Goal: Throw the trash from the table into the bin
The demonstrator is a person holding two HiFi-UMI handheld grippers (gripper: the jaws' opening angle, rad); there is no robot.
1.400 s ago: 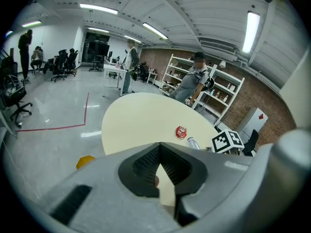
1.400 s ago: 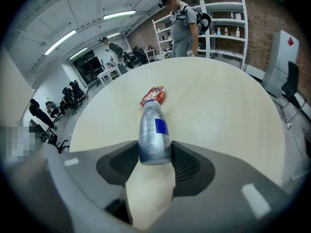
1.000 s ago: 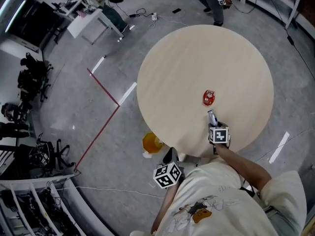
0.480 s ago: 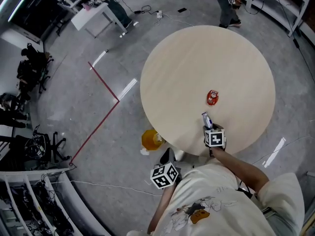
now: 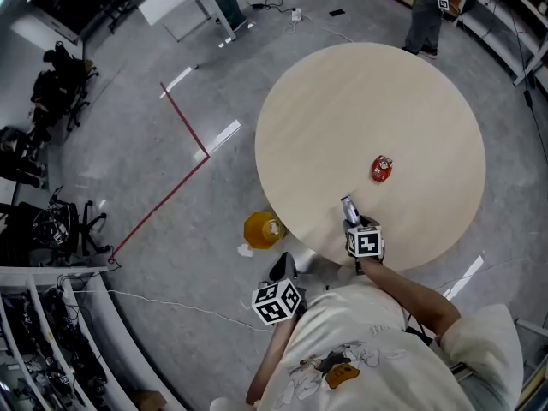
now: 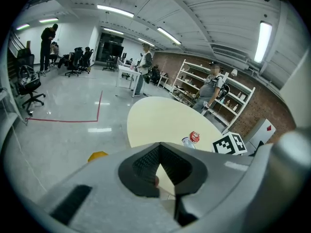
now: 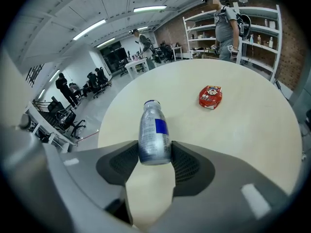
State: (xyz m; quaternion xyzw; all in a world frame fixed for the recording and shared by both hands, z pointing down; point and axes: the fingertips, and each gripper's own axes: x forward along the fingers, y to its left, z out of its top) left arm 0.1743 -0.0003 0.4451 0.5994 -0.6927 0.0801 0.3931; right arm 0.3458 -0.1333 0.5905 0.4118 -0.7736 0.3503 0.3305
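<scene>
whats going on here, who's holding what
A person is clearing a round table with a gripper in each hand. The right gripper is shut on a silver bottle, held above the table near its edge. The left gripper is shut and empty, off the table. A red packet lies on the table; a yellow bin sits on the floor beside it.

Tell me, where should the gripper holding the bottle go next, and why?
Probably carry it a little leftward, past the table's edge toward the yellow bin on the floor. The right gripper is shut on the bottle and holds it above the table near that edge, and the bin sits just beyond it. The red packet lies on the table for later.
</scene>
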